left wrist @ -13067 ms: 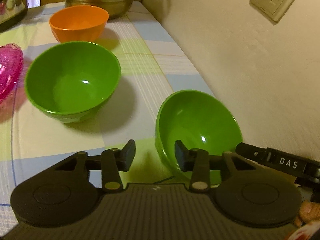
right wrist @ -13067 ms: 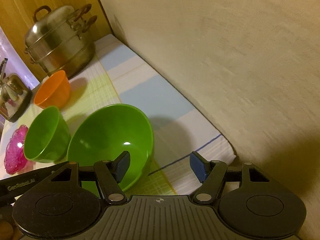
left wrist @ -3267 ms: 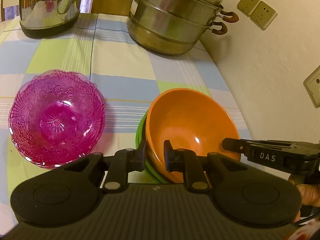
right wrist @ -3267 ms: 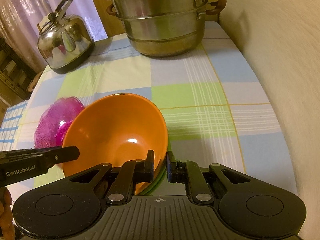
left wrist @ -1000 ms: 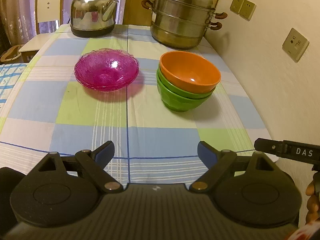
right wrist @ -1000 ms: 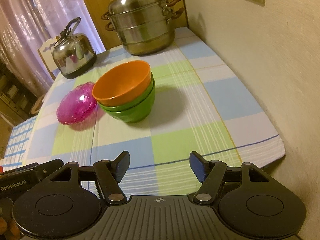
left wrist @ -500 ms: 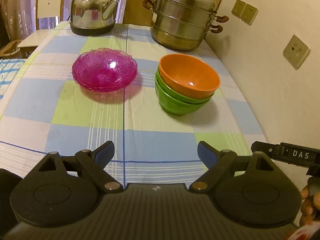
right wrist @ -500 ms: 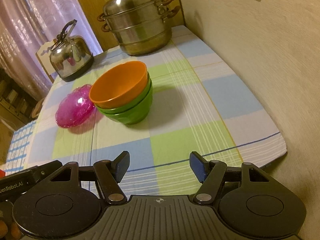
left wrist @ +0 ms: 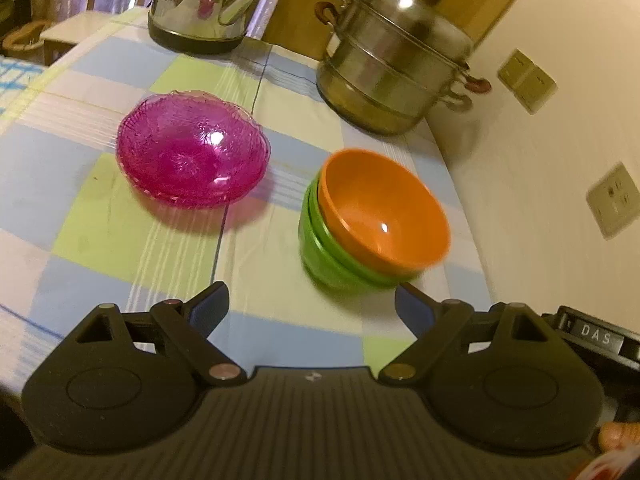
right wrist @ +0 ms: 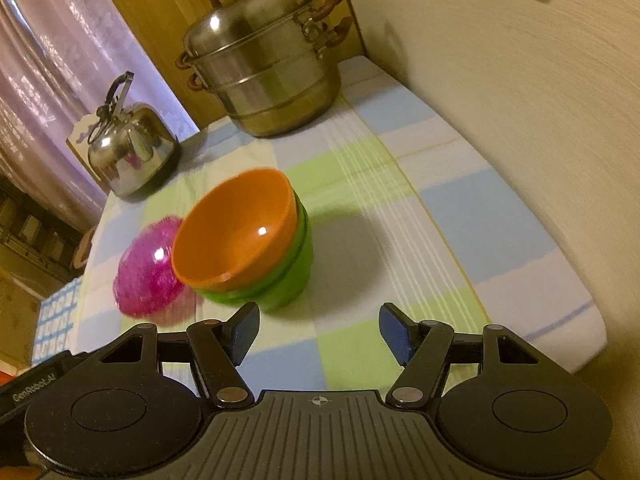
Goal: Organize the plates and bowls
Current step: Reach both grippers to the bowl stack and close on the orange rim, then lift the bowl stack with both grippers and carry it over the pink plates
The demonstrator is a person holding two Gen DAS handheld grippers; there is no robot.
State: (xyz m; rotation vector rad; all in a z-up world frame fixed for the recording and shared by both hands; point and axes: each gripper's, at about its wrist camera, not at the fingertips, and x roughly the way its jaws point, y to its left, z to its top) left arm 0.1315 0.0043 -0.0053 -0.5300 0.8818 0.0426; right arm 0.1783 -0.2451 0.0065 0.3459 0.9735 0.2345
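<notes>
Though nested — orange bowl (left wrist: 384,208) atop green bowls (left wrist: 320,248), untouched.

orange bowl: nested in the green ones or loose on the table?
Nested. The orange bowl sits upright inside the green bowls, whose rims show just beneath it; its inside is empty.

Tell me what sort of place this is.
Most likely a home dining or kitchen table set against a wall. A checked tablecloth covers it, with a steel steamer pot and kettle at the back and stacked bowls in front.
</notes>
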